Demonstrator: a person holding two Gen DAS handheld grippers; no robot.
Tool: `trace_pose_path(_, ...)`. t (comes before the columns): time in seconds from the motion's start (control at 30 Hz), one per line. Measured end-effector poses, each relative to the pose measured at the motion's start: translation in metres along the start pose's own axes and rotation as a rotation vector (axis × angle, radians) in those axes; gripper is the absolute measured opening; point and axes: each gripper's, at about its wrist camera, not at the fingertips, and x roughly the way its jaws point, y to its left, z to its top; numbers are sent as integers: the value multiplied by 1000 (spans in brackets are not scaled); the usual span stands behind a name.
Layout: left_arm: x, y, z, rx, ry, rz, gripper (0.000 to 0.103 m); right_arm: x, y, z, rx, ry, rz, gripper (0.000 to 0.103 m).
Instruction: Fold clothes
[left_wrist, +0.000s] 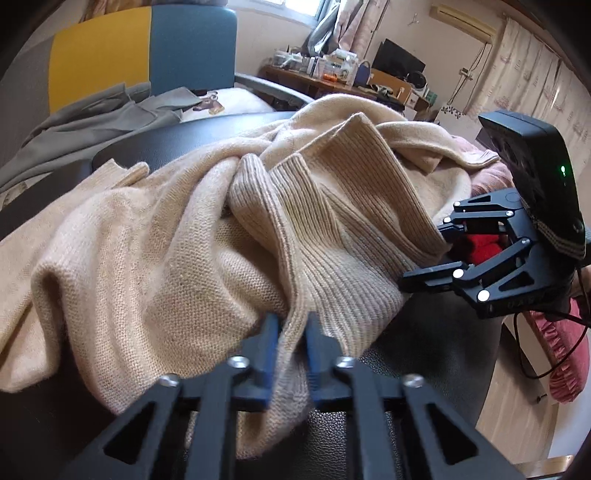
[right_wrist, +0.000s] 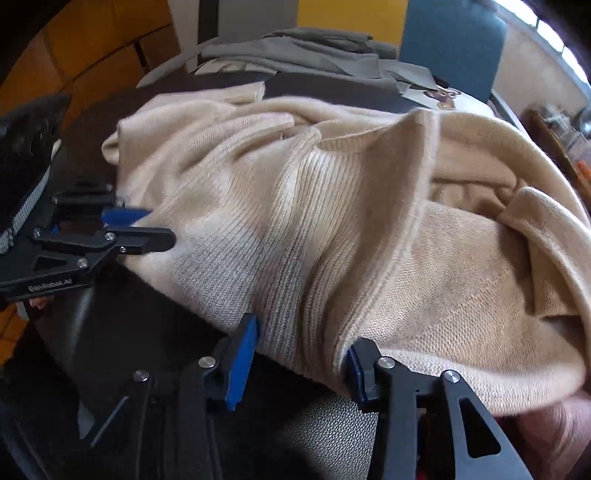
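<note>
1. Nearest my left lens, the left tongs (left_wrist: 291, 332) pinch a ribbed fold of the beige sweater (left_wrist: 177, 254) between their blue pads (left_wrist: 267, 339).
2. Dark and leathery, the desk (left_wrist: 436, 347) carries everything I am working on.
3. Across that desk the sweater sprawls in a crumpled heap, its ribbed hem (right_wrist: 280, 236) bunched toward both cameras.
4. Behind it I see grey clothes (left_wrist: 96, 125) lying at the far edge, in front of a yellow and blue panel (left_wrist: 147, 48).
5. From my right lens, the right tongs (right_wrist: 299, 354) stand wide apart, straddling the hem edge without clamping it.
6. Off to the left in that view, the left tongs (right_wrist: 147, 225) bite the cloth's side.
</note>
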Motion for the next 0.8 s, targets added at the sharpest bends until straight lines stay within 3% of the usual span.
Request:
trace_pose_path(0.03, -4, 2, -1, -20, -16, -5, 5, -4, -2, -3, 25, -15, 13, 37)
trace_pose_path(0.1, -17, 7, -3, -62, -63, -21, 5, -10, -3, -11, 76, -34, 21, 9)
trace_pose_path(0.33, -94, 14, -17, -95, -240, -96, 4, -49, 0, -11, 168, -177, 94, 8)
trace_pose_path(0.47, -146, 23, -35, -126, -337, -116, 3, -83, 24, 12, 200, -283, 163, 8)
trace_pose_path(0.7, -209, 47, -92, -207, -410, -47, 3, -125, 70, 18, 263, -461, 350, 8)
trace_pose_path(0.8, -229, 56, -120, -245, -421, -12, 3, -136, 101, 4, 270, -473, 447, 8)
